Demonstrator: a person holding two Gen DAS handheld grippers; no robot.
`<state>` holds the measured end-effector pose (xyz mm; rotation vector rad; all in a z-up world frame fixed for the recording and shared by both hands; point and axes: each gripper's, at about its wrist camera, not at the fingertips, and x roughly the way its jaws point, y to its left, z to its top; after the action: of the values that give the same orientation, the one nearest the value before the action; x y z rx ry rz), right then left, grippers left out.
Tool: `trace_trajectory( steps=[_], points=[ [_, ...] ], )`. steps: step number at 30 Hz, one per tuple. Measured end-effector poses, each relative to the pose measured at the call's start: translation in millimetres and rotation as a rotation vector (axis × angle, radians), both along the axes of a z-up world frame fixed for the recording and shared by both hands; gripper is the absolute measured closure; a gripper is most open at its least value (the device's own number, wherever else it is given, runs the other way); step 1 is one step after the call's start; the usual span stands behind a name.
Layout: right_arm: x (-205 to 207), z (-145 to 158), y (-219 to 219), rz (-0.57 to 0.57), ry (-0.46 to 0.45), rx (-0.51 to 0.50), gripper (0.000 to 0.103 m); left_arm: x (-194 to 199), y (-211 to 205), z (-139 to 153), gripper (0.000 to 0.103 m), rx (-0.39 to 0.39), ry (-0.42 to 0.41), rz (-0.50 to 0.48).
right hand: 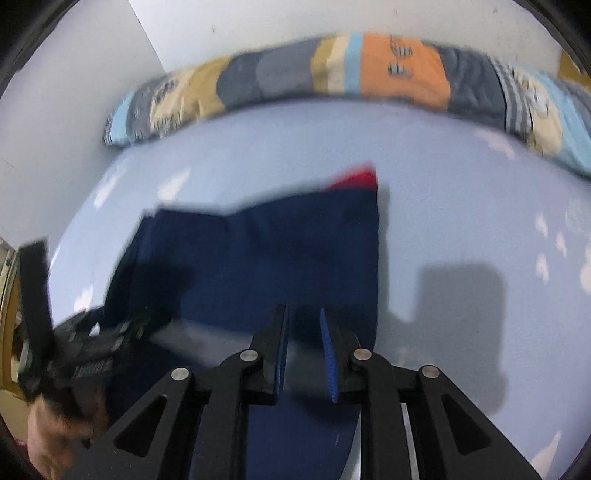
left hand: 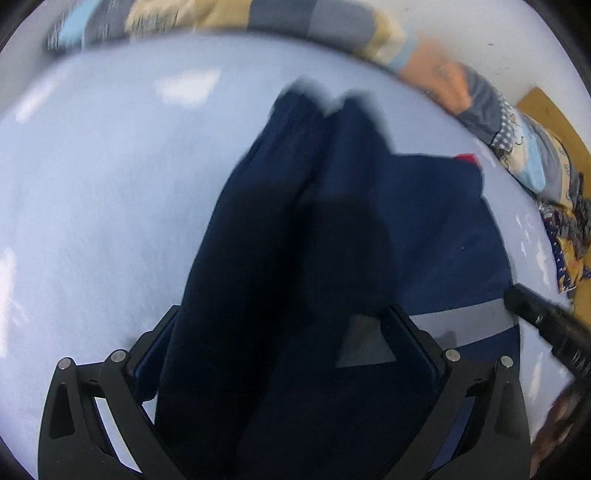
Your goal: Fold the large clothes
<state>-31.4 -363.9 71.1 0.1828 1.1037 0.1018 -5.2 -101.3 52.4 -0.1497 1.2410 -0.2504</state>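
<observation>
a navy garment (right hand: 280, 258) lies spread on a pale blue bed sheet (right hand: 461, 206), its grey band (left hand: 465, 319) running across the near end and a small patch of red (right hand: 360, 179) showing at the far corner. in the left wrist view, the left gripper (left hand: 284, 354) sits with its two fingers (left hand: 413, 343) set wide apart, and a thick fold of the dark cloth, lifted and bunched, fills the space between them and drapes forward over the flat part of the garment; with the cloth covering the pads, it cannot be told whether the claw is actually pinching the fabric or merely sitting around it. in the right wrist view, the right gripper (right hand: 303, 354) hovers low over the near edge of the garment, its blue ribbed pads (right hand: 327, 354) drawn close together with a narrow gap left between them, and whether any cloth is caught in that gap cannot be told. the left gripper and the hand (right hand: 55, 439) holding it appear blurred at the left of the right wrist view, just beside the garment's near left corner. a rolled patchwork quilt (right hand: 369, 74) in orange, grey, tan and light blue runs along the far edge of the bed against a white wall (right hand: 258, 26). both views are smeared by motion.
</observation>
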Motion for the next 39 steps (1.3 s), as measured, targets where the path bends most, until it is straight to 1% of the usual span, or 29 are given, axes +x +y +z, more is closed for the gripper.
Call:
trace_trajectory(
  steps=[1, 2, 4, 5, 6, 7, 9, 11, 12, 13, 14, 15, 16, 18, 19, 21, 22, 23, 24, 25, 26, 27, 29, 31, 33, 34, 36, 38, 39],
  points=[
    [-3, -6, 3, -0.003, -0.007, -0.027, 0.083, 0, 4, 0, 0.000, -0.025, 0.002, 0.014],
    [-2, -11, 8, 0.005, -0.006, -0.064, 0.083, -2, 4, 4, 0.000, -0.024, -0.010, 0.015],
    [-3, -11, 12, 0.018, -0.006, -0.086, 0.083, -13, 3, 13, 0.000, 0.004, -0.043, 0.001],
    [-9, -5, 11, 0.018, 0.004, -0.053, 0.083, -23, 3, 22, 0.000, 0.017, -0.068, -0.015],
    [-17, 3, 10, 0.023, -0.003, -0.008, 0.081, -34, 3, 31, 0.000, 0.017, -0.095, -0.033],
    [-30, 13, 11, 0.032, -0.021, 0.015, 0.082, -46, 3, 42, 0.000, 0.013, -0.127, -0.055],
    [-61, 24, 18, 0.057, -0.041, -0.001, 0.081, -77, 2, 61, 0.000, 0.034, -0.190, -0.107],
    [-95, 28, 23, 0.094, -0.053, 0.017, 0.081, -108, 2, 65, 0.000, 0.069, -0.232, -0.139],
    [-108, 24, 28, 0.109, -0.045, 0.023, 0.081, -120, 4, 60, 0.000, 0.077, -0.222, -0.153],
    [-120, 16, 33, 0.118, -0.030, 0.025, 0.081, -130, 3, 47, 0.000, 0.084, -0.186, -0.171],
    [-129, 7, 37, 0.119, -0.018, 0.025, 0.081, -131, 0, 37, 0.000, 0.110, -0.155, -0.181],
    [-136, -8, 42, 0.123, 0.002, 0.020, 0.078, -132, -3, 27, 0.000, 0.146, -0.139, -0.194],
    [-139, -21, 46, 0.124, 0.008, 0.002, 0.075, -132, -2, 26, 0.000, 0.151, -0.144, -0.198],
    [-140, -33, 51, 0.140, -0.001, -0.040, 0.074, -132, 1, 28, 0.000, 0.140, -0.154, -0.202],
    [-141, -31, 53, 0.152, -0.007, -0.052, 0.074, -135, 4, 31, 0.000, 0.135, -0.163, -0.196],
    [-147, -17, 50, 0.163, -0.026, -0.021, 0.072, -147, 12, 37, 0.000, 0.101, -0.172, -0.162],
    [-155, -8, 47, 0.168, -0.048, 0.005, 0.072, -154, 18, 40, 0.000, 0.076, -0.171, -0.146],
    [-162, -2, 46, 0.170, -0.063, 0.006, 0.073, -164, 22, 42, 0.000, 0.060, -0.178, -0.141],
    [-166, 0, 43, 0.169, -0.072, 0.005, 0.072, -173, 21, 42, 0.000, 0.081, -0.190, -0.151],
    [-172, 0, 42, 0.168, -0.074, 0.010, 0.071, -179, 19, 39, 0.000, 0.122, -0.200, -0.164],
    [-176, -7, 42, 0.175, -0.052, 0.023, 0.071, -182, 17, 34, 0.000, 0.158, -0.203, -0.183],
    [-176, -16, 43, 0.180, -0.026, 0.020, 0.071, -181, 16, 28, 0.000, 0.162, -0.186, -0.191],
    [-170, -32, 44, 0.178, 0.001, 0.017, 0.071, -171, 21, 20, 0.000, 0.115, -0.126, -0.157],
    [-163, -34, 47, 0.183, 0.008, 0.016, 0.069, -164, 24, 22, 0.000, 0.094, -0.111, -0.119],
    [-164, -32, 44, 0.176, 0.004, 0.030, 0.069, -166, 27, 30, 0.000, 0.088, -0.122, -0.100],
    [-167, -28, 42, 0.176, -0.004, 0.035, 0.069, -171, 29, 37, 0.000, 0.077, -0.145, -0.092],
    [-175, -14, 41, 0.193, -0.051, 0.027, 0.071, -178, 30, 45, 0.000, 0.057, -0.174, -0.087],
    [-182, -5, 39, 0.201, -0.081, 0.028, 0.070, -186, 31, 45, 0.000, 0.080, -0.185, -0.100],
    [-181, -9, 38, 0.200, -0.061, 0.035, 0.070, -186, 28, 41, 0.000, 0.111, -0.179, -0.114]
  ],
)
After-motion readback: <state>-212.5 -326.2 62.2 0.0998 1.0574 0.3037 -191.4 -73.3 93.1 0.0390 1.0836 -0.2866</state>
